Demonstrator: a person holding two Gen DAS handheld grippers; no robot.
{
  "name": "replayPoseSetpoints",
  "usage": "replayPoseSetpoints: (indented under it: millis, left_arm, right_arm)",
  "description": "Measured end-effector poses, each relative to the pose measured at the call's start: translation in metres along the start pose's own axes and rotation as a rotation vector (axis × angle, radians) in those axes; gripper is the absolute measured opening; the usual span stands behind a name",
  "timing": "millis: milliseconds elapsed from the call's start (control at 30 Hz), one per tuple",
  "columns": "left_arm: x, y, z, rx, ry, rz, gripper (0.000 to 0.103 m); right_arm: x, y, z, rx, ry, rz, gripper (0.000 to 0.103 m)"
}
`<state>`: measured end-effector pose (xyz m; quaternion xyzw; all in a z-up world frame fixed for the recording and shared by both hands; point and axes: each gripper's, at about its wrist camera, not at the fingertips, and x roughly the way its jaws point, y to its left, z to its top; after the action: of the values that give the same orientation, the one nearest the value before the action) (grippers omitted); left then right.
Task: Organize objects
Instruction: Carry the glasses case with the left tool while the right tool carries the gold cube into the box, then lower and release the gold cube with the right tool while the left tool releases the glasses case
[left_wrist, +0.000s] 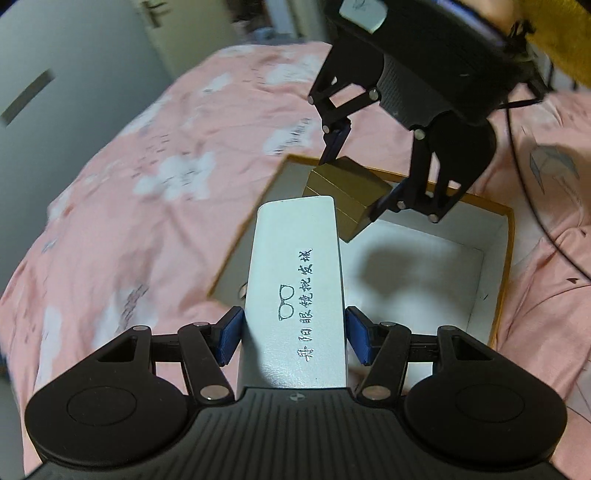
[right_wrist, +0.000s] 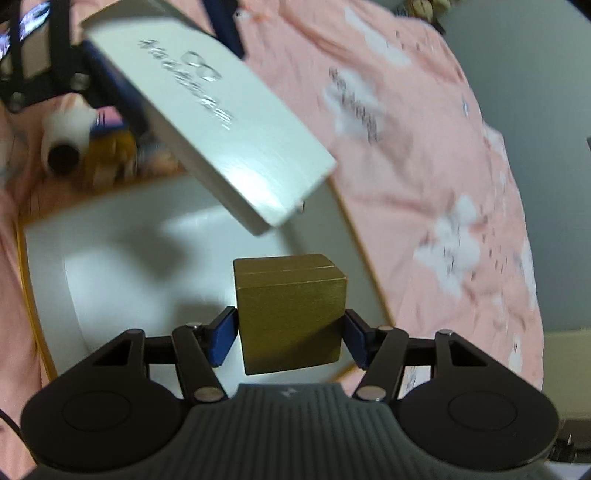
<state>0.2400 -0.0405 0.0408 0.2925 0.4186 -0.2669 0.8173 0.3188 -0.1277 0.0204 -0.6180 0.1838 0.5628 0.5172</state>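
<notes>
Two boxes (left_wrist: 295, 280) (right_wrist: 290, 310), two grippers (left_wrist: 293, 338) (right_wrist: 290, 338)

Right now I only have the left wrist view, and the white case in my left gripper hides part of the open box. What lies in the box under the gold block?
Observer: Under the gold block, the box floor is bare white; I see nothing lying there.
Operator: Is the right gripper gripping the block squarely?
Observer: Yes, the right gripper has a blue pad on each opposite side face, and the block sits level between them.
Operator: Anything outside the box I can't see?
Observer: Past the box's far edge, a blurred pile lies on the pink bedding, including a white tube with a dark end. I cannot identify the rest.
</notes>
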Motion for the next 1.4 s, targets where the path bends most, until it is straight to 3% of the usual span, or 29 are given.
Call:
replayPoseSetpoints:
  millis: [233, 467, 700, 867, 1100, 1300, 1400]
  left_arm:
    - [0.081, -0.02, 0.025, 0.187, 0.09, -0.015, 0.068]
    - [0.134, -0.008, 0.027, 0.23, 0.143, -0.033, 0.068]
    - [0.156, -0.008, 0.026, 0.265, 0.149, -0.084, 0.068]
    - [0.18, -0.005, 0.019, 0.261, 0.195, -0.07, 0.069]
    - [0.184, 0.0, 0.018, 0.269, 0.185, -0.064, 0.074]
    - [0.196, -0.004, 0.013, 0.376, 0.241, 0.018, 0.074]
    - [0.2, 0.001, 0.01, 0.348, 0.25, 0.054, 0.073]
  right_arm:
    - [0.023, 0.014, -0.032, -0.05, 0.061, 0.059, 0.063]
    - [0.06, 0.006, -0.025, -0.092, 0.099, 0.116, 0.063]
    - [0.092, -0.006, -0.019, -0.12, 0.15, 0.149, 0.063]
    - [0.107, -0.009, -0.016, -0.12, 0.163, 0.166, 0.063]
    - [0.106, -0.008, -0.021, -0.118, 0.169, 0.184, 0.063]
    - [0.096, -0.008, -0.024, -0.108, 0.17, 0.185, 0.063]
    - [0.095, -0.008, -0.025, -0.099, 0.17, 0.195, 0.063]
